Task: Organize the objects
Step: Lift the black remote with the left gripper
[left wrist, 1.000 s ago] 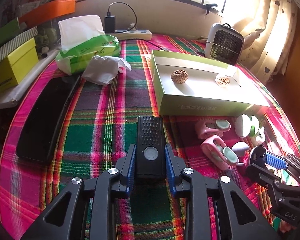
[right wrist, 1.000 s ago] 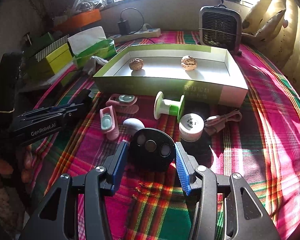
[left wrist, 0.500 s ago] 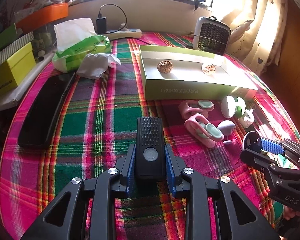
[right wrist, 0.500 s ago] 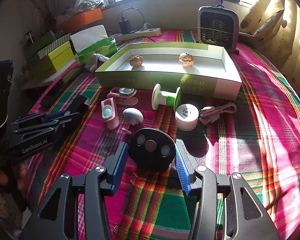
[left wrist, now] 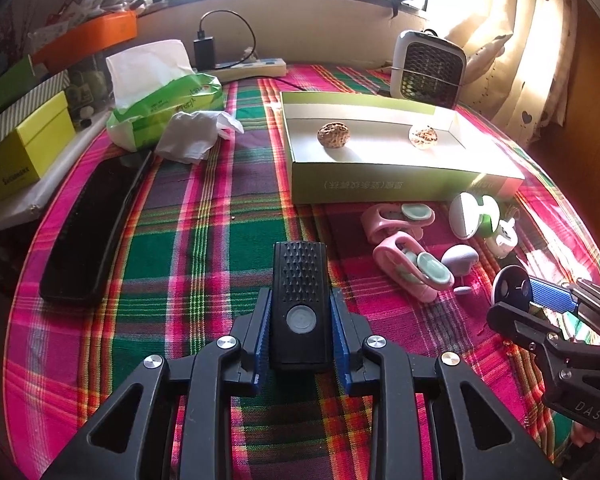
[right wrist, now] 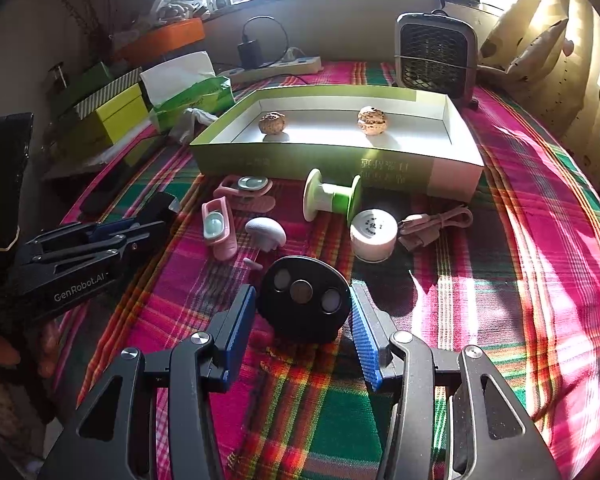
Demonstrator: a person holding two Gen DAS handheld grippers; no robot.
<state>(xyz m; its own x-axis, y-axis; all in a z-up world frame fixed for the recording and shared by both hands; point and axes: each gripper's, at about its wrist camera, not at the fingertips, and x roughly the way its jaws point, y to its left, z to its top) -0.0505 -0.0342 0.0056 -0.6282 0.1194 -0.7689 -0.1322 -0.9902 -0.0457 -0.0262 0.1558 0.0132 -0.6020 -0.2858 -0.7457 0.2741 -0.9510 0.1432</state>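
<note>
Both hands loaded here. My left gripper [left wrist: 300,326] has its fingers [left wrist: 261,334] clamped on a black rectangular remote [left wrist: 300,300], blue pads pressing both long sides, the ribbed end pointing away from me over the plaid cloth [left wrist: 172,240] on the table. My right gripper [right wrist: 303,320] has a round black disc [right wrist: 304,298] with three small circles on its face sitting between its fingers [right wrist: 364,338]; the right pad touches its edge, and on the left side I cannot tell whether the pad is quite in contact, so I'll call it a grip, but a light one.

Ahead of both sits the green-sided box [right wrist: 320,158], open, with two walnuts [right wrist: 273,122] on its white floor, well apart from each other. Just in front of the box, loose on the cloth: two pink clips [right wrist: 219,226] with pale green buttons, a green-and-white spool [right wrist: 332,198] lying on its side, a small white round tin [right wrist: 374,232], a grey mushroom-shaped piece [right wrist: 265,231] and a coiled pink cable [right wrist: 436,226] beside the tin.

From the left view, a long black flat bar [left wrist: 96,216] lies off to the left, near a green tissue pack [left wrist: 168,100] and a crumpled tissue [left wrist: 196,136]. A small fan heater [left wrist: 428,66] stands behind the box, and a power strip [left wrist: 252,69] lies by the wall.
</note>
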